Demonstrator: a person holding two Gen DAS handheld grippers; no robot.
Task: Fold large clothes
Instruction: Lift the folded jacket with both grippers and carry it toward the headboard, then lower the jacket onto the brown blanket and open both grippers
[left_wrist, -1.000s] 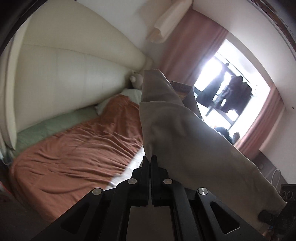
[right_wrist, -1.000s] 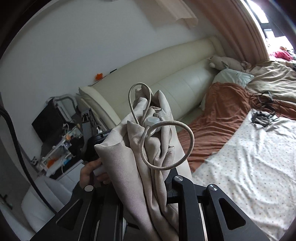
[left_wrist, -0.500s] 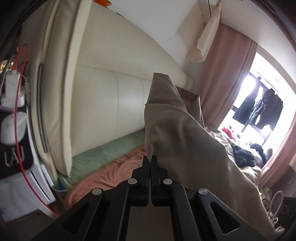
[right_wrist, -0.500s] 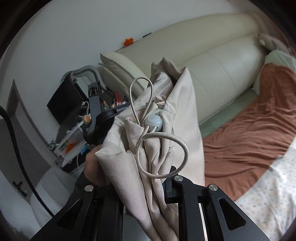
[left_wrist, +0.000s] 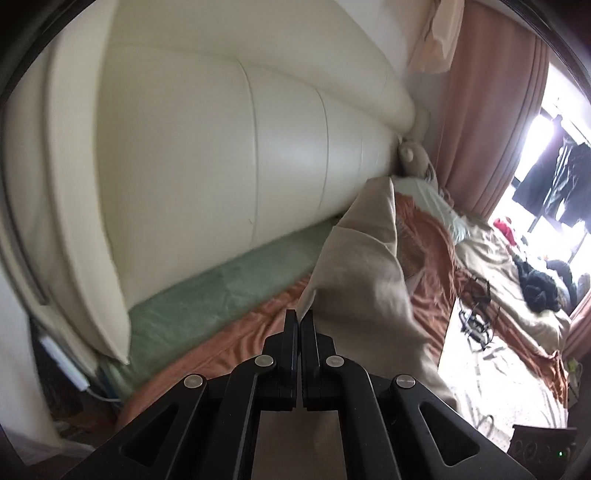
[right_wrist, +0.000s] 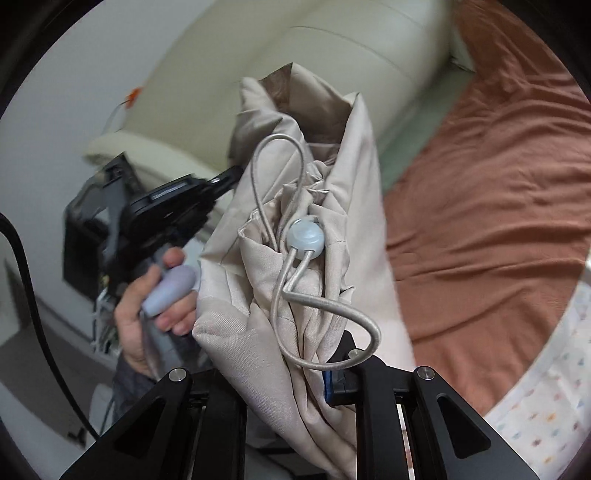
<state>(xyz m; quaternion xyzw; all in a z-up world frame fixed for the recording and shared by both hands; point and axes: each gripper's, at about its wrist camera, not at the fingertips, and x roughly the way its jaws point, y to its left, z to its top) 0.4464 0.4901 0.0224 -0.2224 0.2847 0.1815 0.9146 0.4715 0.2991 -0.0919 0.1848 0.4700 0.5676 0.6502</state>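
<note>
A beige garment (left_wrist: 364, 291) hangs in the air between both grippers. My left gripper (left_wrist: 300, 318) is shut on an edge of it, the cloth rising up and to the right of the jaws. In the right wrist view my right gripper (right_wrist: 295, 373) is shut on a bunched part of the same beige garment (right_wrist: 332, 206), with its drawcord (right_wrist: 295, 295) and round toggle (right_wrist: 305, 236) showing in front. The left gripper (right_wrist: 173, 206) and the hand holding it appear at the left of that view, beside the cloth.
A bed with a rust-brown sheet (right_wrist: 491, 206) and a dotted white cover (right_wrist: 546, 406) lies below and to the right. A cream padded headboard (left_wrist: 221, 155) and green pillow (left_wrist: 221, 295) run along the left. Dark cables (left_wrist: 476, 314) and clothes lie on the far bed.
Both grippers have swung with the garment: the left view has tilted down towards the bed, and the right view has turned so the left hand is nearer the cloth. Both grips hold.
</note>
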